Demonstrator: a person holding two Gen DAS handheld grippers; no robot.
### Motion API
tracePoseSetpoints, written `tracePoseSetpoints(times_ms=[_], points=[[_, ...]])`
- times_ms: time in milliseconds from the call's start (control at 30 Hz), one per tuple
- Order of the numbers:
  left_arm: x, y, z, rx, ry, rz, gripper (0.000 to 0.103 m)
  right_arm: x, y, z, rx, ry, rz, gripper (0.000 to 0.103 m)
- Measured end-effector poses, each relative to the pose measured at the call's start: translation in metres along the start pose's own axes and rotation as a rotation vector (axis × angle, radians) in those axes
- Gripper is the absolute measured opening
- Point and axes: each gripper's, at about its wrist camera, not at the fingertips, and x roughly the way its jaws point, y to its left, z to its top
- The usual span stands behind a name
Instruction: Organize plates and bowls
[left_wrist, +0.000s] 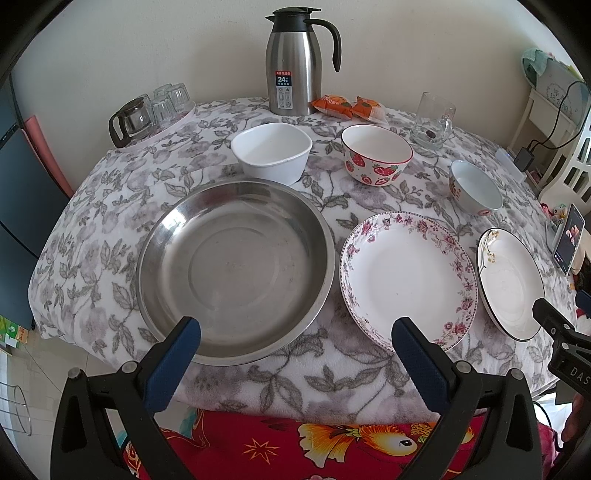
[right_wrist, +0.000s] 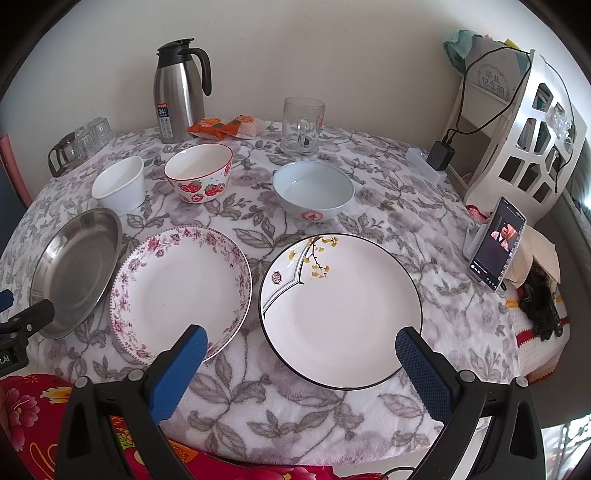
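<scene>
The tabletop (left_wrist: 92, 229) carries a leaf-patterned cloth. On its near row stand the steel plate (left_wrist: 236, 269), then the floral plate (left_wrist: 408, 277) and the black-rimmed plate (right_wrist: 341, 310). Behind them stand the white bowl (left_wrist: 273, 151), the strawberry bowl (left_wrist: 376, 155) and the pale blue bowl (right_wrist: 313, 190). The left tool (left_wrist: 295, 332) and the right tool (right_wrist: 301, 343) both hang released above the near edge, grasping nothing.

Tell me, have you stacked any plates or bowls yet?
Not yet. Nothing is stacked: the steel plate, the flowery plate and the black-rimmed plate lie side by side, and the white bowl, strawberry bowl and pale blue bowl stand apart behind them. The left gripper and right gripper are open, holding nothing. All the sorting is left.
</scene>
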Motion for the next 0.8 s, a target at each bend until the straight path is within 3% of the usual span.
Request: tracePoseSetpoints(times_ms=[567, 700, 800], points=[[0.003, 0.002, -0.001, -0.014, 0.013, -0.020, 0.103, 0.004, 0.003, 0.000, -0.016, 0.023, -0.005, 0.103], [0.006, 0.013, 0.004, -0.071, 0.039, -0.064, 0.103, 0.006, 0.002, 0.005, -0.011, 0.026, 0.034, 0.103], [0.010, 0.025, 0.013, -0.113, 0.051, -0.103, 0.103, 0.003, 0.003, 0.014, -0.003, -0.025, 0.051, 0.103]])
